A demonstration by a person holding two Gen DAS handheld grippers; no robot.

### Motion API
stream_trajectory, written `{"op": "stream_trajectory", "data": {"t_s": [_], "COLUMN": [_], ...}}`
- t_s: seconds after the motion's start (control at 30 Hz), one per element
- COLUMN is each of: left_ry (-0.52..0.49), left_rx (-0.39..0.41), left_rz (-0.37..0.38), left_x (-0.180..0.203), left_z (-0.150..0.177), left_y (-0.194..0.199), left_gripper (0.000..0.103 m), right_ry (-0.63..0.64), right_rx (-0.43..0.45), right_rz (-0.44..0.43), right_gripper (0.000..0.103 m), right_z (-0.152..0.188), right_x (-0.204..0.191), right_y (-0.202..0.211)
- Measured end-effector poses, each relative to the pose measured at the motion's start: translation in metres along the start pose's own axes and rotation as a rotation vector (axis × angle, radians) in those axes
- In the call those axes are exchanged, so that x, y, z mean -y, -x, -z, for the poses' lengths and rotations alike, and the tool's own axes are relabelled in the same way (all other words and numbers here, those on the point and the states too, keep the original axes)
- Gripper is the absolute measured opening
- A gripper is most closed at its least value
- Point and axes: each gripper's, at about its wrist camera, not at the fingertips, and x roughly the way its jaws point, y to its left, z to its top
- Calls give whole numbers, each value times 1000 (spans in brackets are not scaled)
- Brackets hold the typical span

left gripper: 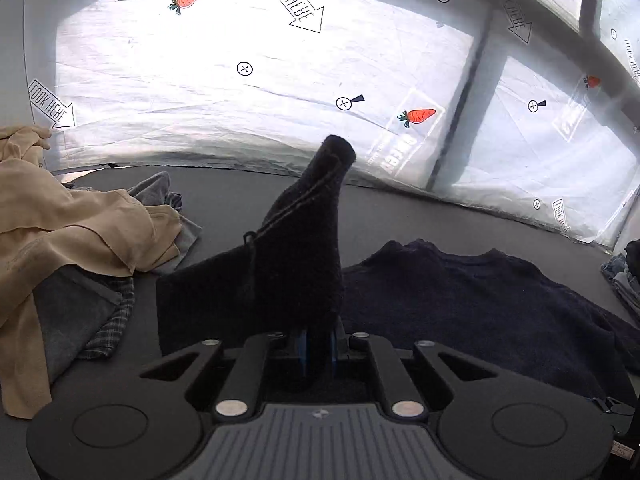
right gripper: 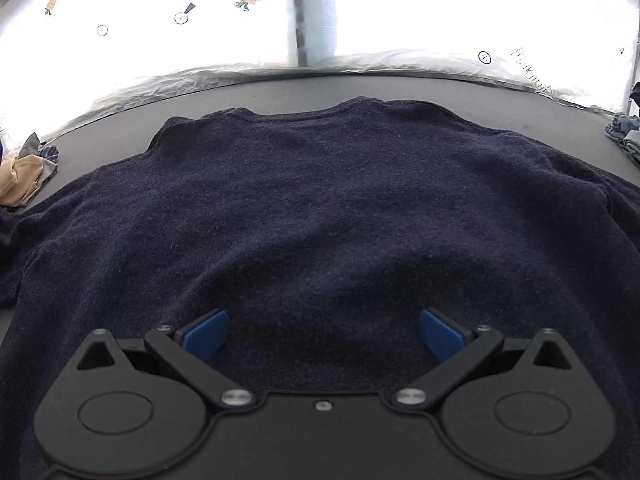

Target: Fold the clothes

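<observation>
The left gripper [left gripper: 319, 342] is clamped on a sleeve [left gripper: 296, 240] of the navy sweater [right gripper: 320, 208], and the pinched cloth stands up in a dark peak above the blue pads. The rest of the sweater lies spread flat on the dark counter [right gripper: 400, 84], its neckline toward the far edge. The right gripper [right gripper: 323, 334] hangs just over the sweater's lower part with its fingers [right gripper: 206, 334] wide apart, holding nothing. To the left lies a heap of clothes [left gripper: 60, 236], tan on top of grey and plaid. Folded denim [right gripper: 624, 132] sits at the far right edge.
</observation>
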Motion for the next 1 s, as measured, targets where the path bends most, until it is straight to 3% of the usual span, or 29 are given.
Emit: {"op": "stream_trajectory", "data": {"t_s": [0.13,0.23,0.3,0.33,0.37,0.47,0.67,0.77,1.0], "left_ry": [-182,-293,-326,-325,-309,-242,-12,51,139], "left_rx": [-154,-279,-288,-281,-275,-265,-290,-311,-357], "left_rz": [148,176,168,158,138,63,-85,-150,-183], "left_x": [75,111,120,119,115,101,56,38,9], "left_z": [27,55,63,63,60,50,52,61,83], "left_y": [-30,-53,-54,-55,-56,-54,-38,-32,-17], "left_gripper": [19,21,26,35,41,43,44,44,45], "right_ry": [-53,-55,-20,-2,15,59,177,268,521], "right_rx": [-10,-12,-26,-31,-36,-45,-23,3,23], "right_rz": [22,0,4,3,2,-5,-64,-120,-209], "right_gripper": [103,103,103,103,103,102,82,72,67], "right_z": [8,12,12,12,12,10,3,-2,4], "right_x": [27,39,39,38,38,36,19,0,-53], "right_y": [14,21,23,23,23,24,30,31,29]}}
